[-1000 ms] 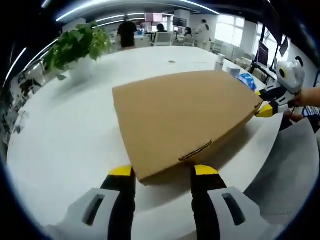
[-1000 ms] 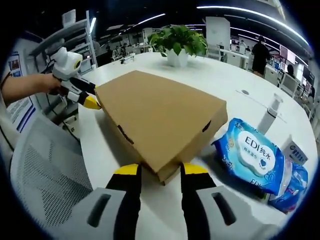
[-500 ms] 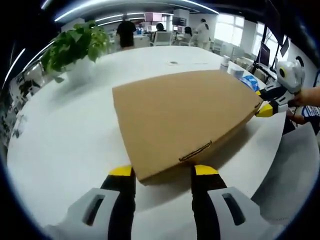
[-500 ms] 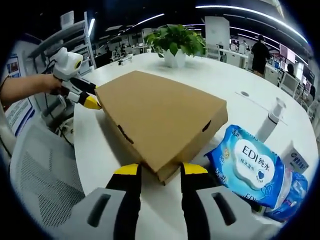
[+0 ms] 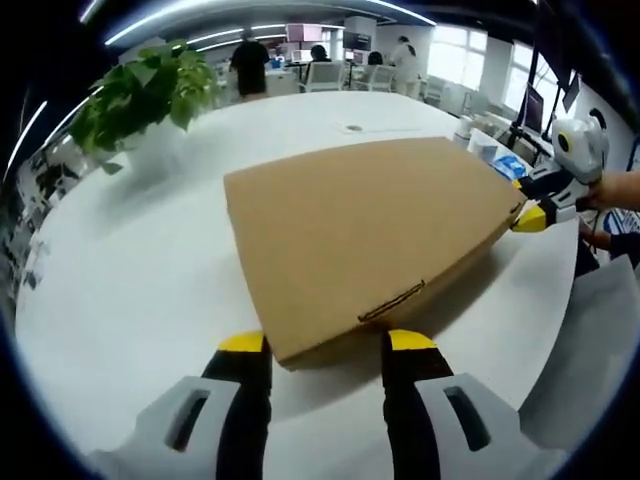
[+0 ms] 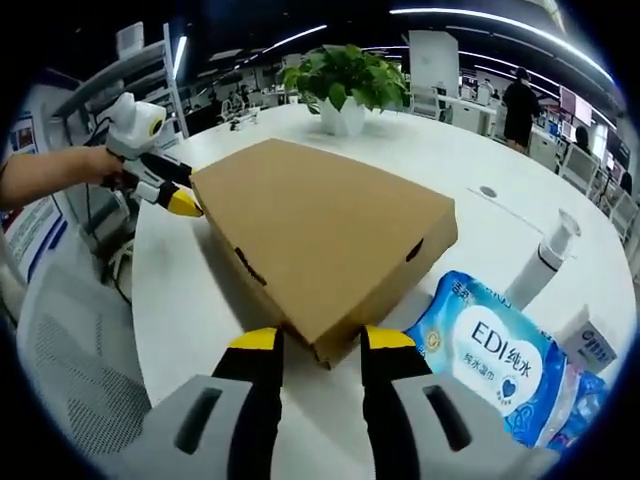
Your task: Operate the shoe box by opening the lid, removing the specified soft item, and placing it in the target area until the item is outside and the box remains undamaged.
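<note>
A closed brown cardboard shoe box [image 5: 370,230] lies flat on the white table [image 5: 120,270]. My left gripper [image 5: 326,345] has its yellow-tipped jaws against the two sides of the box's near corner, shut on it. The right gripper [image 5: 540,208] meets the far right corner, a hand behind it. From the right gripper view the same box [image 6: 320,230] stretches away, and my right gripper [image 6: 318,340] clamps its near corner. The left gripper [image 6: 160,180] touches the far left corner there. The lid is down, so the inside is hidden.
A blue EDI wipes pack [image 6: 490,355] lies right beside the box, with a white pump bottle [image 6: 540,270] behind it. A potted plant [image 6: 345,85] stands at the table's far side. A grey mesh chair [image 6: 70,330] is off the table edge. People stand in the background.
The box keeps its place between both pairs of jaws while the table, plant and wipes pack slide past. Box and grippers have moved together across the table.
</note>
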A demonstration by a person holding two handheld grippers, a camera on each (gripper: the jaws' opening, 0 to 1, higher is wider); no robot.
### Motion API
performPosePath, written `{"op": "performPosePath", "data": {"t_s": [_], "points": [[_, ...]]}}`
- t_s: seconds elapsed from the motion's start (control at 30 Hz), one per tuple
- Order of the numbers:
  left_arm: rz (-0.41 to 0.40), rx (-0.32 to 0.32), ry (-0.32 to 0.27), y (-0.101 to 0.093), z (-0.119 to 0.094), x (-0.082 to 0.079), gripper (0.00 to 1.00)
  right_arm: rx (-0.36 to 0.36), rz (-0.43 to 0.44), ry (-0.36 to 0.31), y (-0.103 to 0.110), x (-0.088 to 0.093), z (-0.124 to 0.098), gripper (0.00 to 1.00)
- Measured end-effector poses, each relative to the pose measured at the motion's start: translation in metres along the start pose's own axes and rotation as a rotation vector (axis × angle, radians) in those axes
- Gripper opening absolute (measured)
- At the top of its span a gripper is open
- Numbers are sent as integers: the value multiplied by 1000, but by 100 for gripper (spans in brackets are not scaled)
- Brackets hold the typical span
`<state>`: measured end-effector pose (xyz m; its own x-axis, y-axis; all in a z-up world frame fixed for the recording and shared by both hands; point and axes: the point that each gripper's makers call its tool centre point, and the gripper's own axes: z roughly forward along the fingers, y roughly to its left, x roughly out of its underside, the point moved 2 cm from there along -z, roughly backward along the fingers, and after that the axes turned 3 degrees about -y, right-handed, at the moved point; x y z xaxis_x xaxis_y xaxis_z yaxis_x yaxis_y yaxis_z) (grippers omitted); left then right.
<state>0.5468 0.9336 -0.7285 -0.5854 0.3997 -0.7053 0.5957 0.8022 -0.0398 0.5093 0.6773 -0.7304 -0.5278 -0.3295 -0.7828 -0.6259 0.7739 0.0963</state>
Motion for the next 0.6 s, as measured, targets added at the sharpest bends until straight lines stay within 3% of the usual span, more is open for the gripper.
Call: {"op": "performPosePath", "data": {"t_s": [0.27,0.6], "points": [[4,1,4,8,10,-10,42,5,-3,4,-12,-7,8,28],[17,0,13,9,11,-12,42,15,-14,7,-15,-8,10,28]]}}
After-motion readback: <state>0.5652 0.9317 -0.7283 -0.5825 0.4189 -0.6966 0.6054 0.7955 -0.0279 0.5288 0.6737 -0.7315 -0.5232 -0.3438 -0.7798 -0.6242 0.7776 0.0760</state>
